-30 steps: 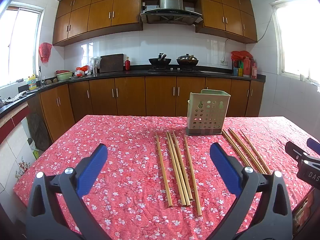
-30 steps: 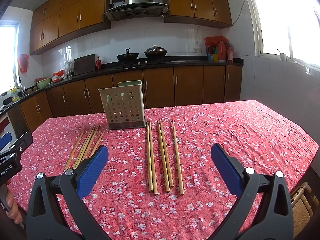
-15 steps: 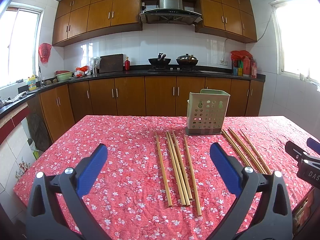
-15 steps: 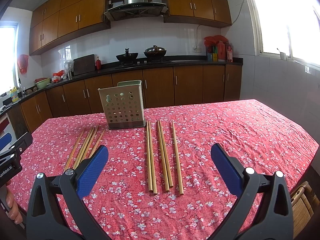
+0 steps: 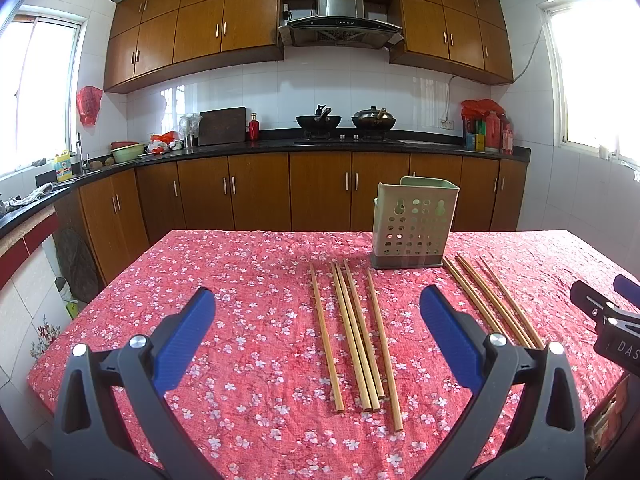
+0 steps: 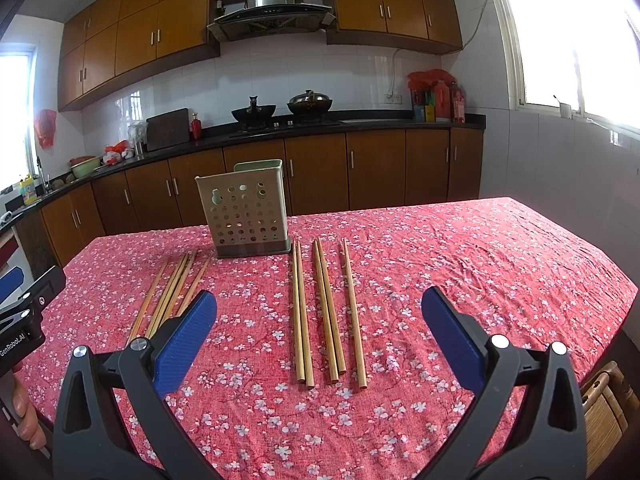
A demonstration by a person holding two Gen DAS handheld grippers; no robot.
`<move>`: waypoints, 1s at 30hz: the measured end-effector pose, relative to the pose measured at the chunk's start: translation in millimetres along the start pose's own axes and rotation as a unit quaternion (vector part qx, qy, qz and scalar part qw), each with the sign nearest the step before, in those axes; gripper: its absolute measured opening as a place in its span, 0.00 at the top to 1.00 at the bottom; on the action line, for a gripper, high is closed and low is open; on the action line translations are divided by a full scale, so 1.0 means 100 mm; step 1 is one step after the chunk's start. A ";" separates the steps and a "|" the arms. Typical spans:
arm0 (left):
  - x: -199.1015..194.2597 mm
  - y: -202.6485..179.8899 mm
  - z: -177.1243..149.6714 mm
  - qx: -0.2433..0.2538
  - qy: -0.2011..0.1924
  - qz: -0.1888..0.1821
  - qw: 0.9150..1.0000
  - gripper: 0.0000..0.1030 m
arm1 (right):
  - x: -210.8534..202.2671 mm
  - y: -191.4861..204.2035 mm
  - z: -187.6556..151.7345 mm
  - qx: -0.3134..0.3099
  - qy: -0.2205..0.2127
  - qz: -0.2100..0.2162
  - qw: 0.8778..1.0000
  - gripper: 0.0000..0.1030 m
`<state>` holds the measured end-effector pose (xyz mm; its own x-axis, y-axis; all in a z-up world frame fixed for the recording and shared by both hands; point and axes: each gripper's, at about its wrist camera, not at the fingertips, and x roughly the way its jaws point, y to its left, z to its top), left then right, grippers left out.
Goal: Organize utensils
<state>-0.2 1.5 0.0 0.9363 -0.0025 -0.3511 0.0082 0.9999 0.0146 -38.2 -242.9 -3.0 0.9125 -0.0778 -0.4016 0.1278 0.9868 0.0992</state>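
Left wrist view: the left gripper (image 5: 316, 320) hovers with jaws wide, gripping nothing, above the tablecloth (image 5: 240, 280). The perforated holder (image 5: 414, 224) stands upright; five chopsticks (image 5: 354, 332) lie in front of it to its left.

Right wrist view: the right gripper (image 6: 318, 320) is wide too, empty. More chopsticks (image 6: 326, 312) lie in front of the holder (image 6: 248, 210), to its right.
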 end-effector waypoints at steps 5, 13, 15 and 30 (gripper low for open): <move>0.04 -0.08 -0.05 0.001 -0.001 0.000 1.000 0.04 | 0.01 -0.01 -0.01 0.000 0.000 0.000 1.000 0.02; 0.04 -0.08 -0.05 0.001 0.000 0.001 1.000 0.04 | 0.01 -0.01 -0.01 0.001 0.000 0.000 1.000 0.02; 0.04 -0.09 -0.06 0.001 0.000 0.001 1.000 0.04 | 0.01 -0.01 -0.01 0.001 0.000 0.000 1.000 0.02; 0.07 -0.06 -0.09 0.000 0.001 0.002 1.000 0.04 | 0.02 -0.02 -0.01 0.002 0.001 0.000 1.000 0.02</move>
<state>2.7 -4.3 -11.2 0.9357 0.0014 -0.3528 0.0046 0.9999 0.0162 -37.2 -244.5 -4.4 0.9120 -0.0772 -0.4029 0.1289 0.9863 0.1028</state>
